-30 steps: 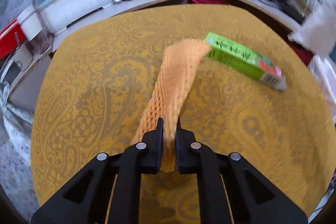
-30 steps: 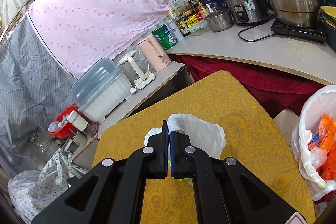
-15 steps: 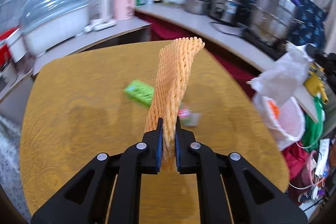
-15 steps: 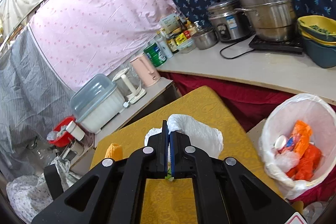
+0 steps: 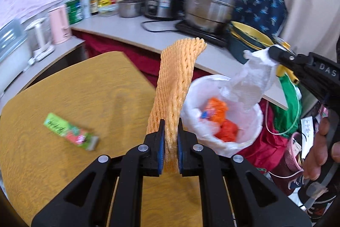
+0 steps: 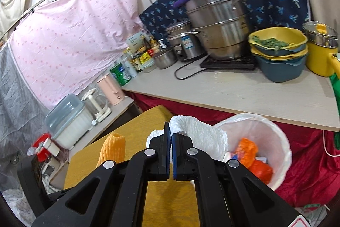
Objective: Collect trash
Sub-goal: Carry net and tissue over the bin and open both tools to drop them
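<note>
My left gripper (image 5: pixel 170 131) is shut on an orange foam fruit net (image 5: pixel 177 82) that stands up from the jaws, held above the table's right edge beside the bin. The net also shows in the right wrist view (image 6: pixel 112 147). My right gripper (image 6: pixel 170 135) is shut on a crumpled white paper towel (image 6: pixel 199 137), held over the near rim of a white-lined trash bin (image 6: pixel 282 142). In the left wrist view the right gripper (image 5: pixel 274 52) dangles the towel (image 5: pixel 250 82) above the bin (image 5: pixel 252 118), which holds orange wrappers.
A green and red carton (image 5: pixel 71 131) lies on the yellow patterned table (image 5: pixel 85 88). A counter (image 6: pixel 244 90) behind holds steel pots, a rice cooker, stacked basins and bottles. Red cloth, a green bag and shoes lie around the bin on the floor.
Both grippers have swung right with their loads, from over the table toward the bin. The bin now sits right in front of both, and the carton has slid to the left of view.
</note>
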The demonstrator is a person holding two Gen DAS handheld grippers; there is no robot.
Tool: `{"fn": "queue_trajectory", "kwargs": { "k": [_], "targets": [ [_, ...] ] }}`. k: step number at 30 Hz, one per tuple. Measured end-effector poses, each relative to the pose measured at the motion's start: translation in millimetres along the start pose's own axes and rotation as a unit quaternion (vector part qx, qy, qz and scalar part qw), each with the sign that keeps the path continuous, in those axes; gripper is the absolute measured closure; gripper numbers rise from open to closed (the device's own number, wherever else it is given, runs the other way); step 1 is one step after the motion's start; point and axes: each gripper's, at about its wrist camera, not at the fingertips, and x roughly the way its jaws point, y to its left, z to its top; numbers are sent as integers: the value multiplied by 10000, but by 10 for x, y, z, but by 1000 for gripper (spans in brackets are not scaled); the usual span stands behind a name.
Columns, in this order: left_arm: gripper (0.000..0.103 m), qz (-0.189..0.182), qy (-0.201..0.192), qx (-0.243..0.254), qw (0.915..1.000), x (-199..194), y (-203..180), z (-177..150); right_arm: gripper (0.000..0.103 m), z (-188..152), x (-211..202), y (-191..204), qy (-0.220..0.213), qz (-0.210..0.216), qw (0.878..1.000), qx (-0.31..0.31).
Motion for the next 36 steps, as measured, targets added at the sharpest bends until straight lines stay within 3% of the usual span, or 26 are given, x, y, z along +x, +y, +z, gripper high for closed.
{"fn": "queue_trajectory", "kwargs": {
  "k": [12,21,24,27,28,29,36],
  "targets": [
    [94,-496,391,506,9967,625,-924,158,101,-60,21,-829,153,-441,9975,526],
    [93,-511,573,626,9951,895,-1114,125,101,-119,139,-1073,257,-541,9955,738],
    [92,-533,550,586,9953,936,-1133,145,94,-119,155,-1087,245,-547,9952,771],
    [65,-509,510,500,9961,948,-1127,174,84,-105,160,-1088,208,-539,9952,791],
    [57,-501,462,448,9967,936,-1111,182,74,-101,151,-1084,181,-541,9952,791],
    [55,-486,402,417,9971,919,-1100,189,68,-96,137,-1072,139,-544,9953,785],
    [48,-424,266,349,9981,850,-1042,239,64,-22,82,-962,28,-474,9966,681]
  ]
}}
